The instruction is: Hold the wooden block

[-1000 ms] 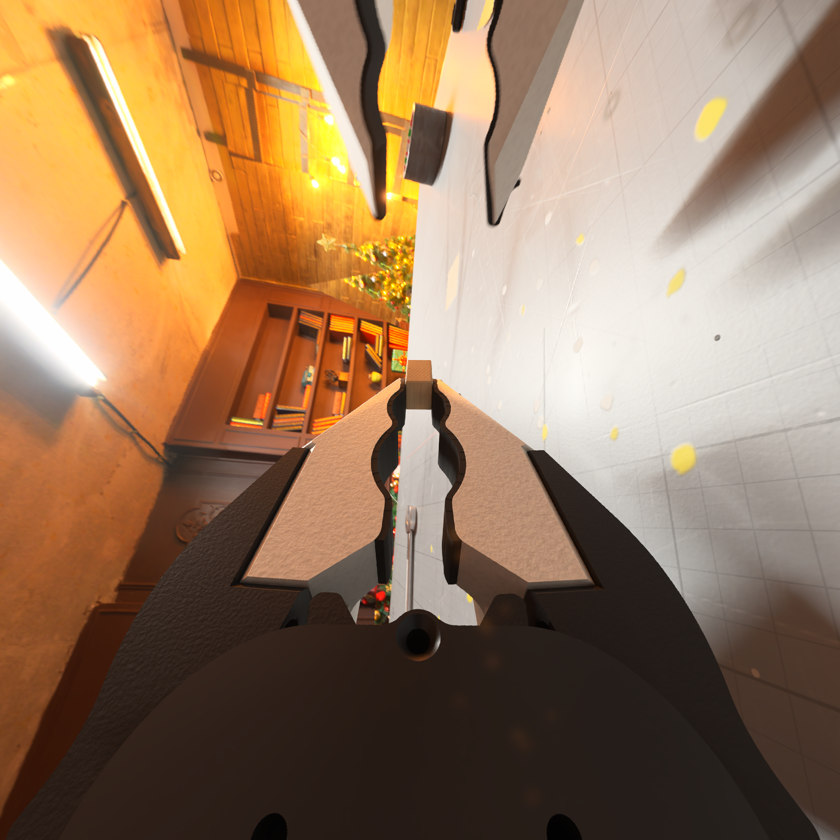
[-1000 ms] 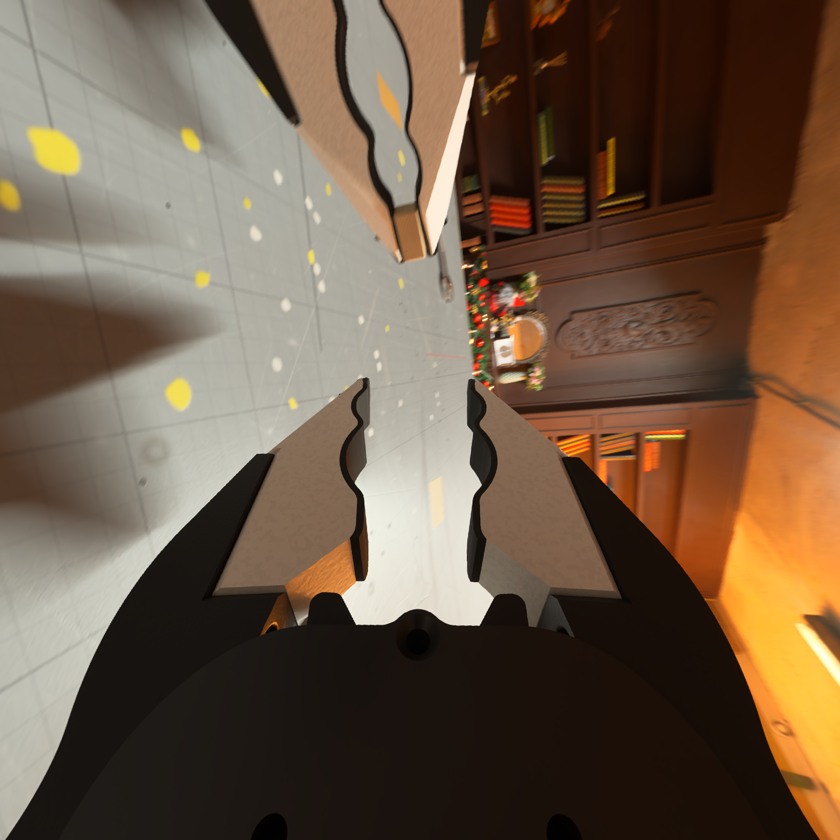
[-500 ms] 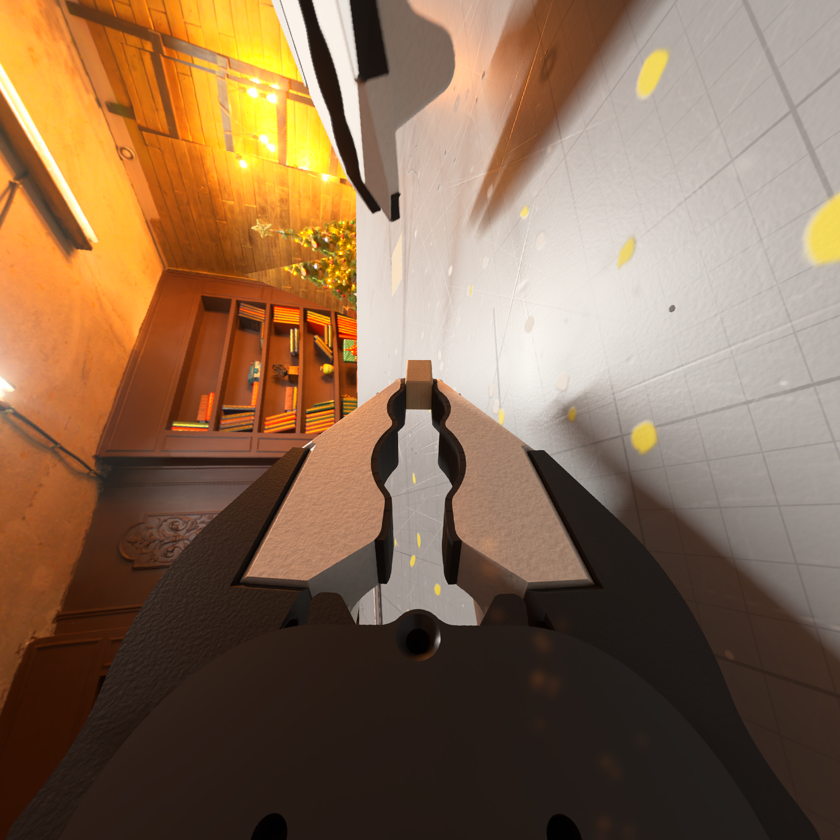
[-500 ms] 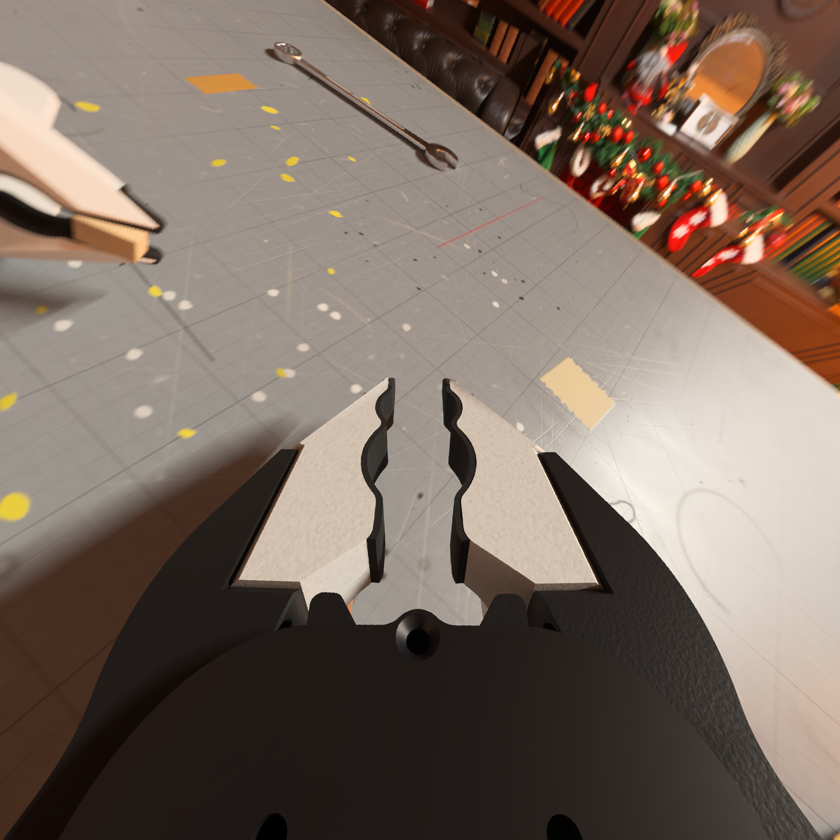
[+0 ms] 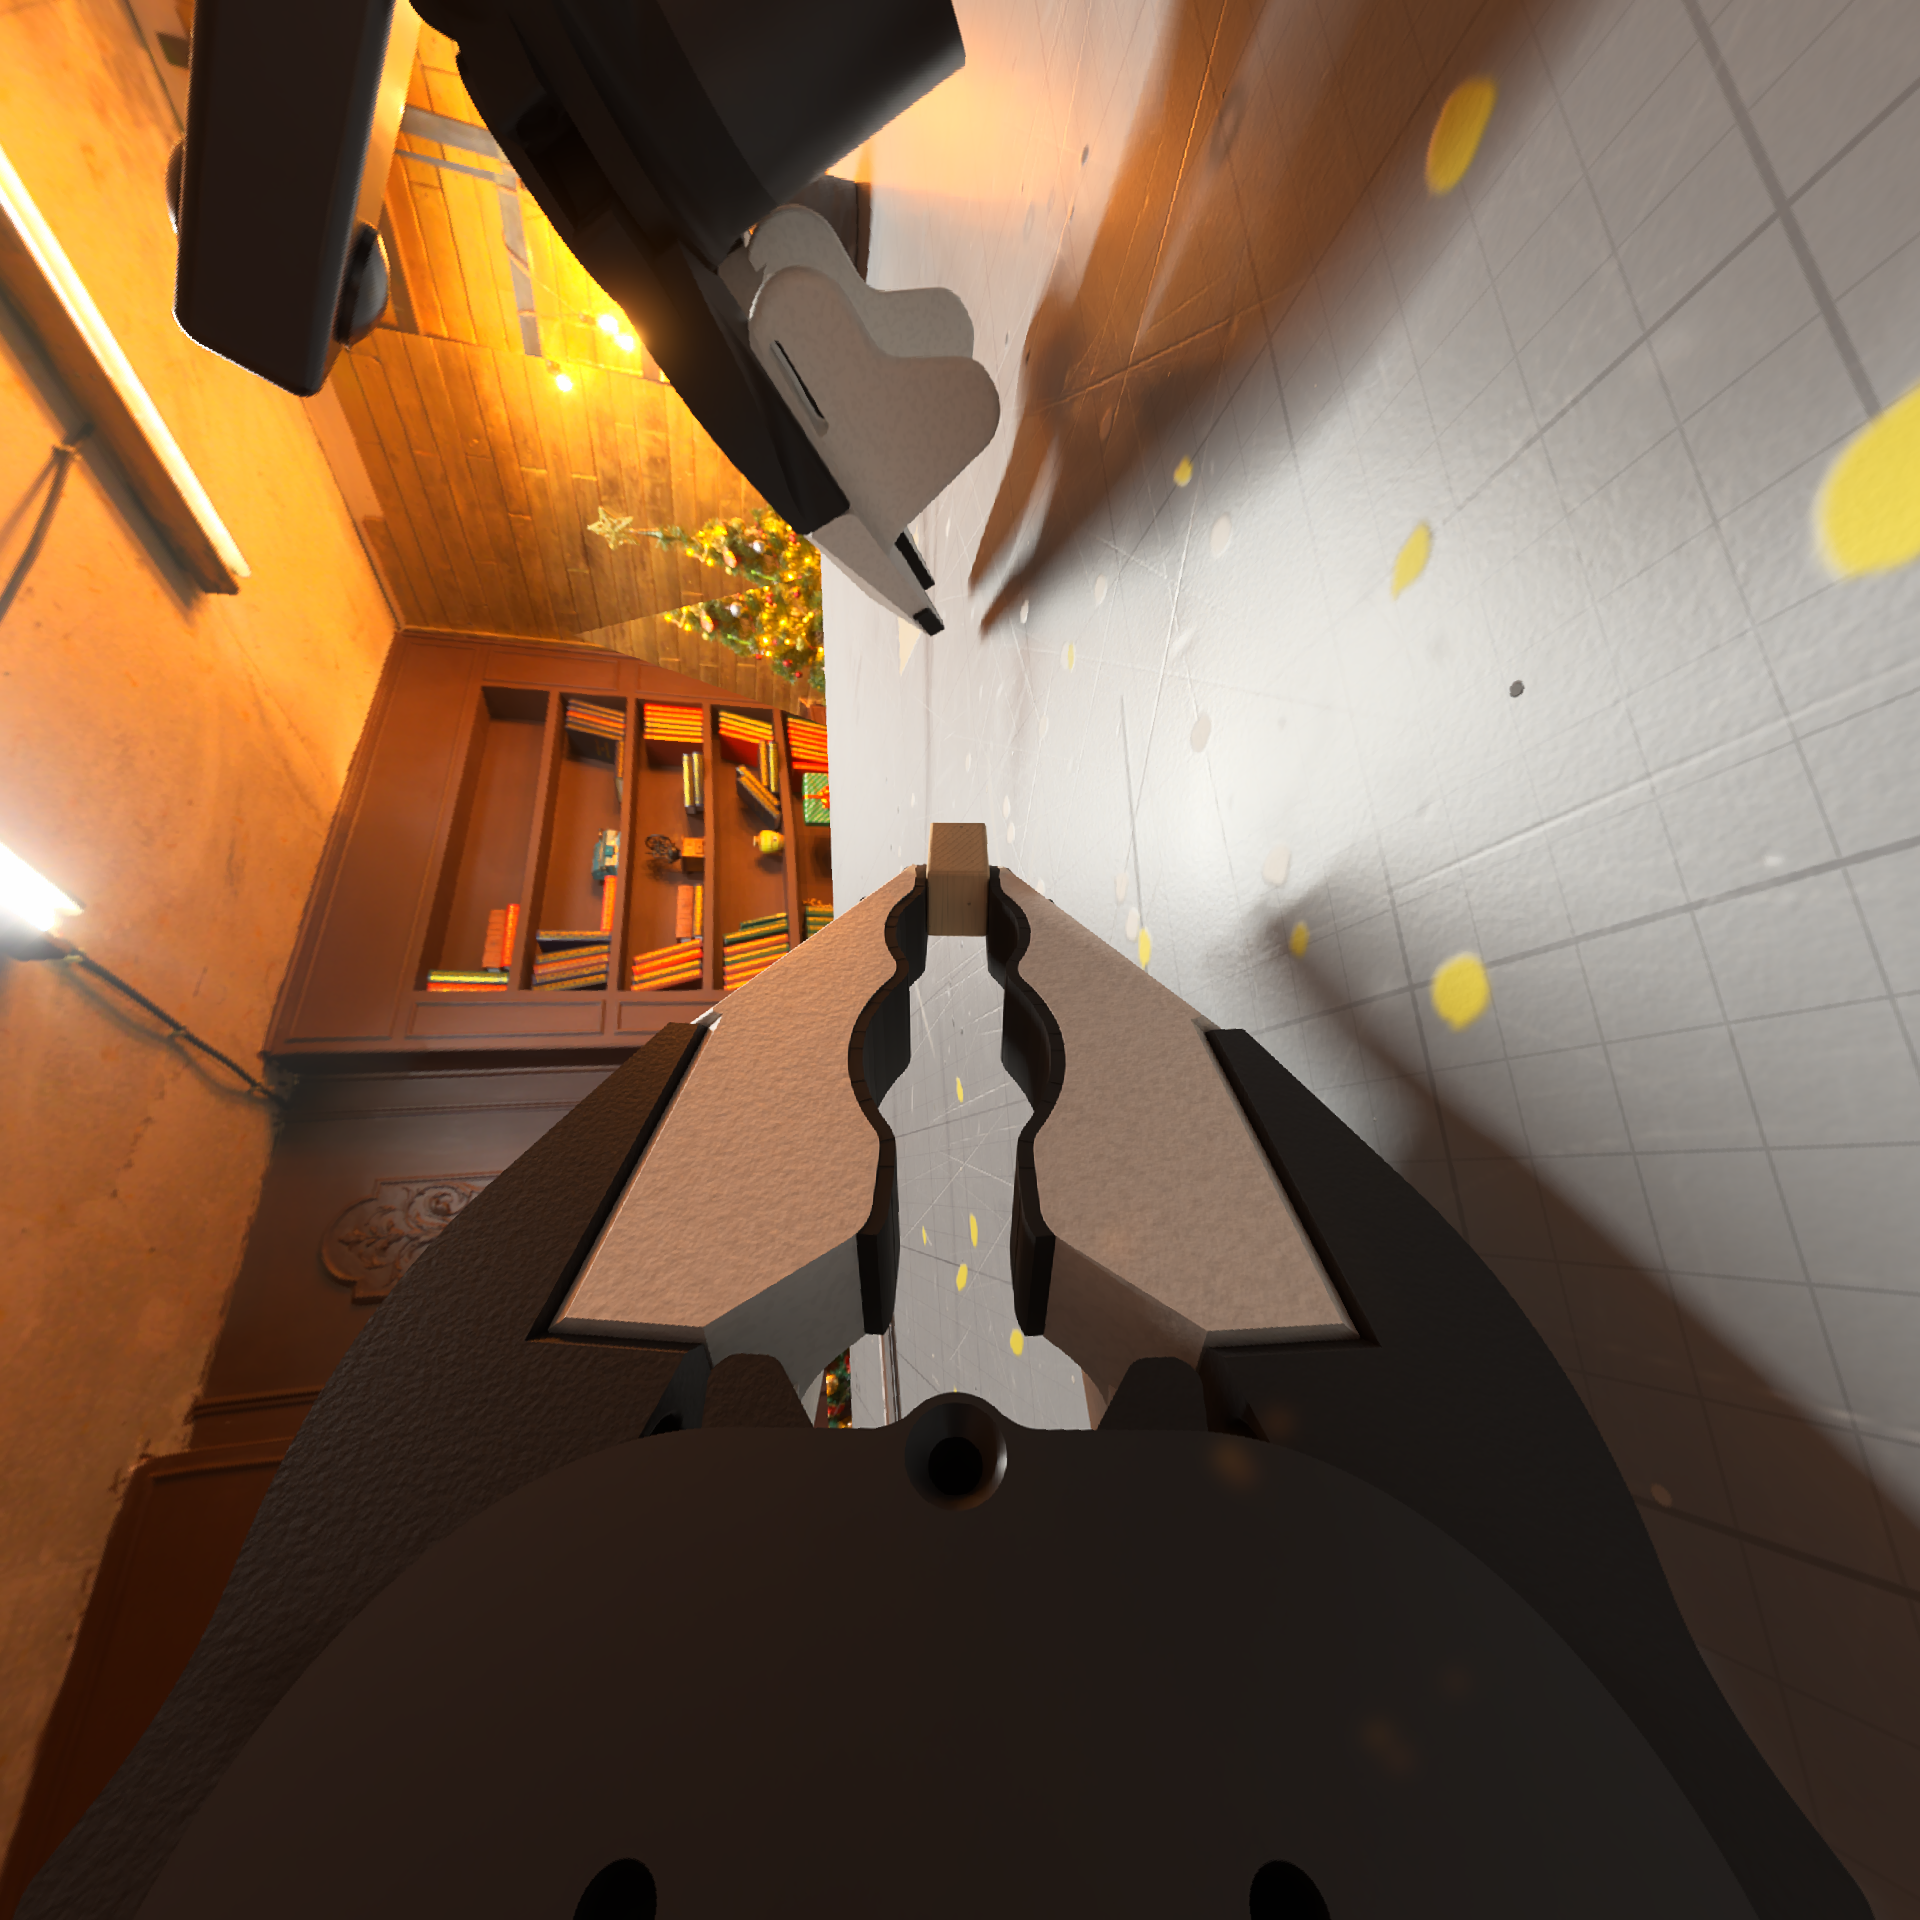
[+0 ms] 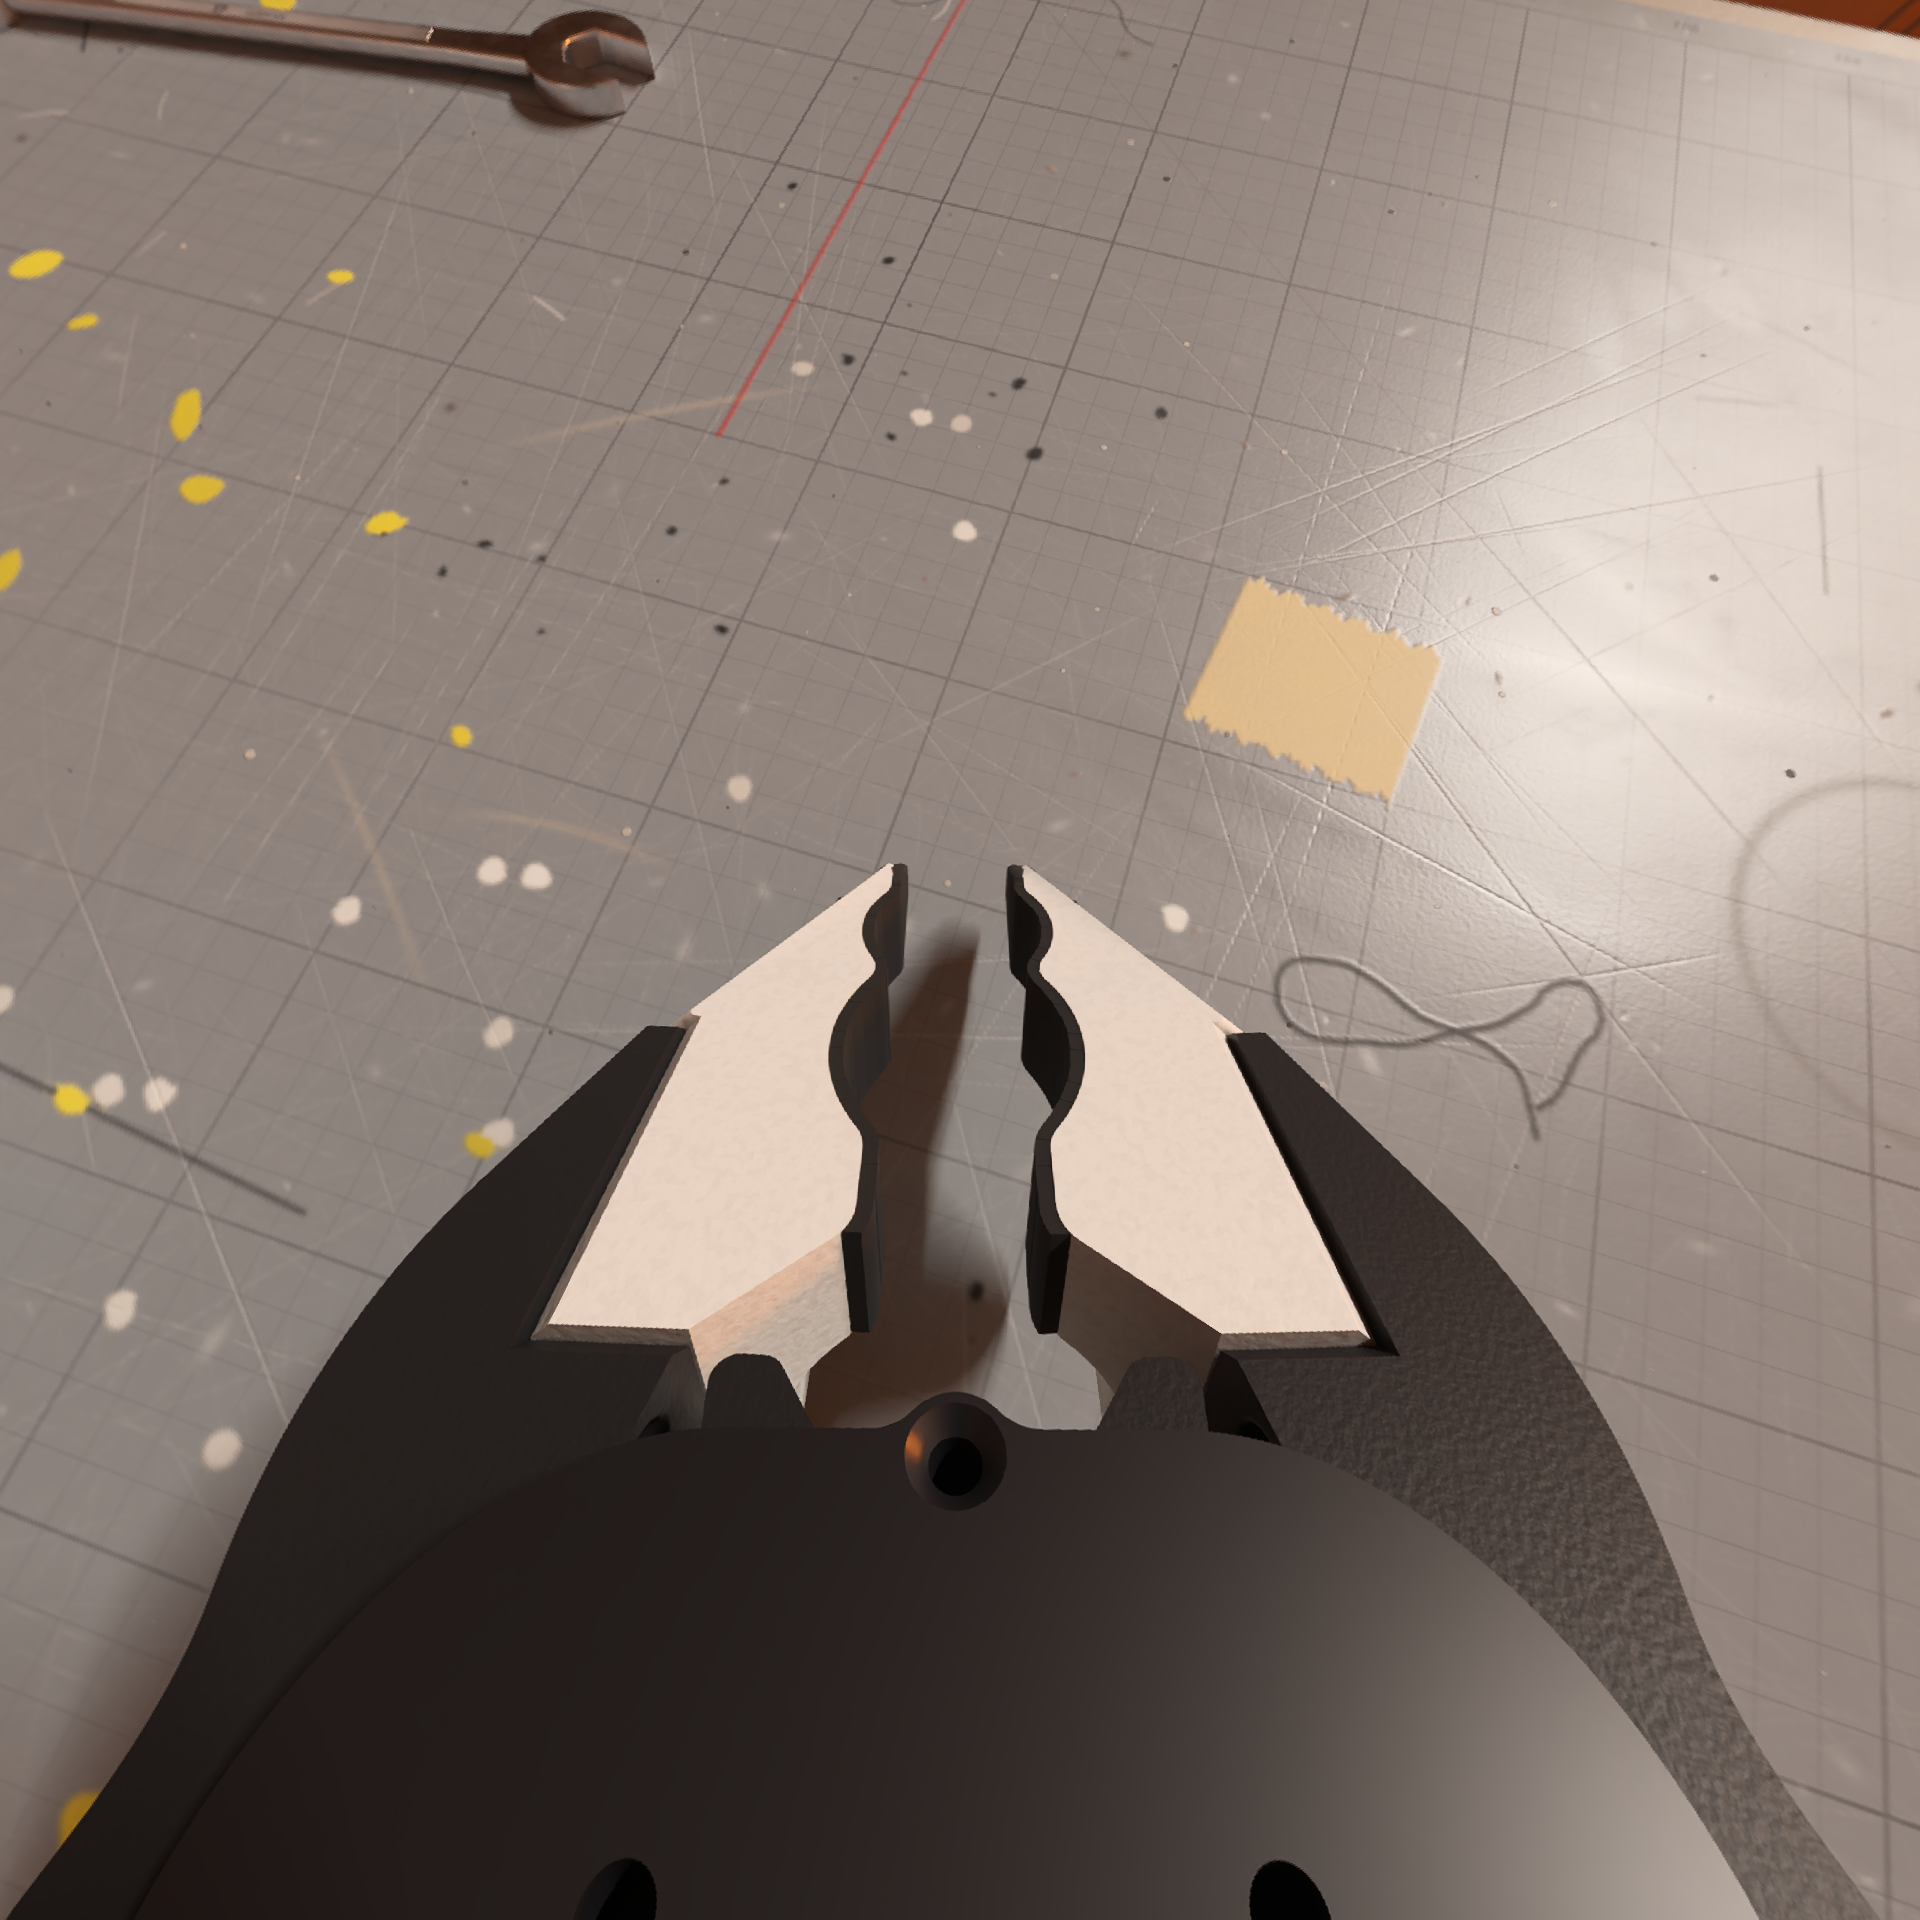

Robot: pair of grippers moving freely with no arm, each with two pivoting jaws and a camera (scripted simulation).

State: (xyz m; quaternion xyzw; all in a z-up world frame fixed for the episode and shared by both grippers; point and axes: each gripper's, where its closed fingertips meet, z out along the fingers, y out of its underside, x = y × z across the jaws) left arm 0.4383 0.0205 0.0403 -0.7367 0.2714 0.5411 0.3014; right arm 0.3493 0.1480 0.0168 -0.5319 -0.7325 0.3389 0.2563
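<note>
Wooden block (image 5: 957,879) pinched in the left claw (image 5: 957,883); right claw (image 6: 956,883) spread, empty.

My left gripper (image 5: 957,883): matt black, grainy, rounded body; two pale tan fingers (image 5: 748,1122) with wavy black inner edges; one round screw hole just behind the finger roots; two dark holes at the body's rear edge. My right gripper (image 6: 956,883): the same build, its fingers (image 6: 1153,1132) off-white under cooler light.
</note>
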